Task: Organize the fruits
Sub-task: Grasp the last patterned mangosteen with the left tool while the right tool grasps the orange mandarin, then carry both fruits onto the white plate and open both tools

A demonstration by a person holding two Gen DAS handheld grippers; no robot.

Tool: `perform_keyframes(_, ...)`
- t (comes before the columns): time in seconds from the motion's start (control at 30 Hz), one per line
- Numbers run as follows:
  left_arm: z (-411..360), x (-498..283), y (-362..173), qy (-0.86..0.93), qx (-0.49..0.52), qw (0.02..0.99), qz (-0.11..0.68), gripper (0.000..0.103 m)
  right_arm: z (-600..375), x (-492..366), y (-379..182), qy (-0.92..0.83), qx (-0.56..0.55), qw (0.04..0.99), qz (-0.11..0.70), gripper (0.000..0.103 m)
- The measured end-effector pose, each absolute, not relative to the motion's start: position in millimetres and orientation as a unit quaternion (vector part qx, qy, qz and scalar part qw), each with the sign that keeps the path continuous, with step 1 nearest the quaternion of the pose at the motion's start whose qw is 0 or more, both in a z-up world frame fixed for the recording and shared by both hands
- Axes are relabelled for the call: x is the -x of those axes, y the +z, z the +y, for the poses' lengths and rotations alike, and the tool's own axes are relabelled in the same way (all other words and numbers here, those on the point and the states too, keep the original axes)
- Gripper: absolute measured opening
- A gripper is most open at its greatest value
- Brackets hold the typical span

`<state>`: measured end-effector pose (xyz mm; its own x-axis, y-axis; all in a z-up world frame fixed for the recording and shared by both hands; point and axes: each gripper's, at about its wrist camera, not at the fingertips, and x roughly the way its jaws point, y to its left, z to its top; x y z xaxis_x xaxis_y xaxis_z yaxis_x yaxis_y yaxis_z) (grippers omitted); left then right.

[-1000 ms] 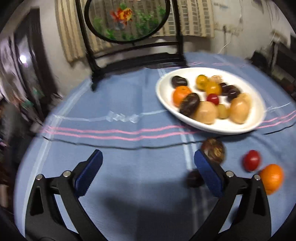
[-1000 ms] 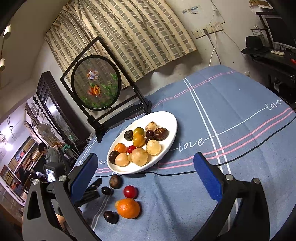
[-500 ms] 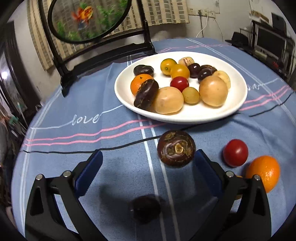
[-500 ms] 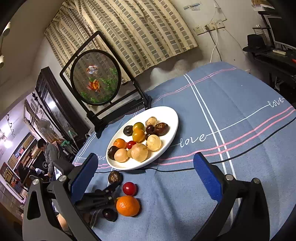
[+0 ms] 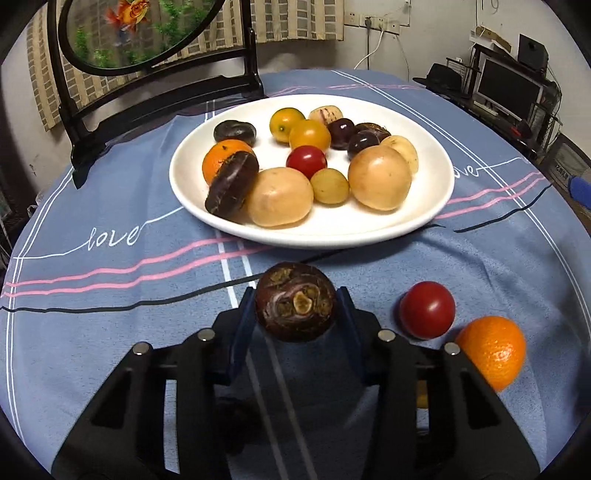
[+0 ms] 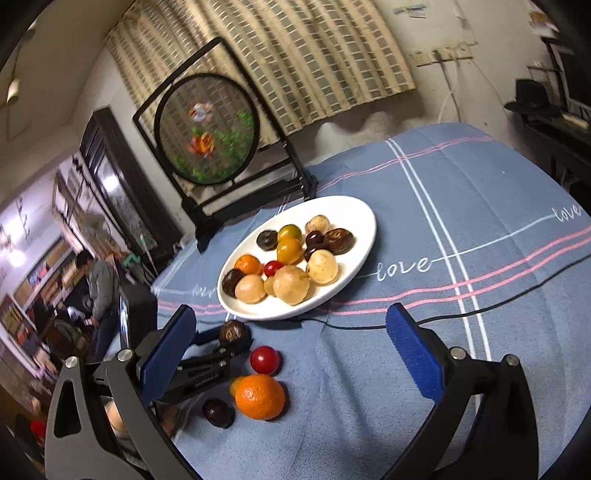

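A dark brown round fruit [image 5: 295, 306] lies on the blue tablecloth just in front of the white plate [image 5: 436, 192]. My left gripper [image 5: 295, 293] is closing on it, and both blue pads touch its sides. The right wrist view shows the same gripper [image 6: 225, 347] on that fruit [image 6: 233, 331]. To its right lie a red tomato [image 5: 426, 309] and an orange [image 5: 491, 350]. A small dark fruit [image 6: 218, 411] sits by the orange [image 6: 260, 396]. My right gripper [image 6: 290, 312] hangs open above the cloth, holding nothing. The plate [image 6: 362, 221] carries several fruits.
A black-framed round screen with a goldfish picture [image 5: 140, 33] stands behind the plate. A desk with a monitor [image 5: 506, 92] is off to the right. A person [image 6: 96, 280] stands in the room far left. Bare cloth [image 6: 480, 221] spreads right of the plate.
My left gripper moved in on the dark brown fruit and its wide-open jaws closed around it. The right gripper's view rolled a little and shifted slightly.
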<state>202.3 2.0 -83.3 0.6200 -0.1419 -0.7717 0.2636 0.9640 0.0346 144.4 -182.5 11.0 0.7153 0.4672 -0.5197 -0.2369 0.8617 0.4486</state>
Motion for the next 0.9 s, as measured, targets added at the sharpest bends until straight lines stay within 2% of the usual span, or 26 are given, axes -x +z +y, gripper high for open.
perform_keyframes(0.27,29.1,-193.0,-59.2,-0.065,-0.05,0.919,0.386,0.044,-132.2,-135.3,-4.7,0.233,-0.059,0.901,0.362,0.102)
perform_keyframes(0.3,34.2,-193.3,-56.9,-0.058,-0.042,0.92,0.385,0.044,-121.6,-132.4,-9.3,0.233,-0.03,0.9,0.367,0.099)
perform_keyframes(0.37,40.6,-194.6,-56.1,-0.05,-0.03,0.919,0.389,0.044,-109.2,-131.0,-17.3,0.238,-0.001,0.894,0.38,0.086)
perform_keyframes(0.4,43.2,-195.3,-56.4,-0.049,-0.024,0.918,0.393,0.044,-105.6,-130.4,-21.8,0.241,0.007,0.889,0.388,0.075)
perform_keyframes(0.43,44.2,-195.8,-56.5,-0.05,-0.02,0.917,0.394,0.044,-101.9,-131.0,-27.5,0.243,0.014,0.884,0.399,0.068)
perform_keyframes(0.63,36.9,-189.9,-52.9,-0.059,-0.03,0.92,0.386,0.044,-90.5,-134.0,-44.2,0.248,0.038,0.87,0.425,0.044)
perform_keyframes(0.9,33.5,-190.4,-58.2,-0.065,-0.033,0.917,0.393,0.044,-95.1,-137.6,-41.5,0.253,0.019,0.87,0.422,0.041)
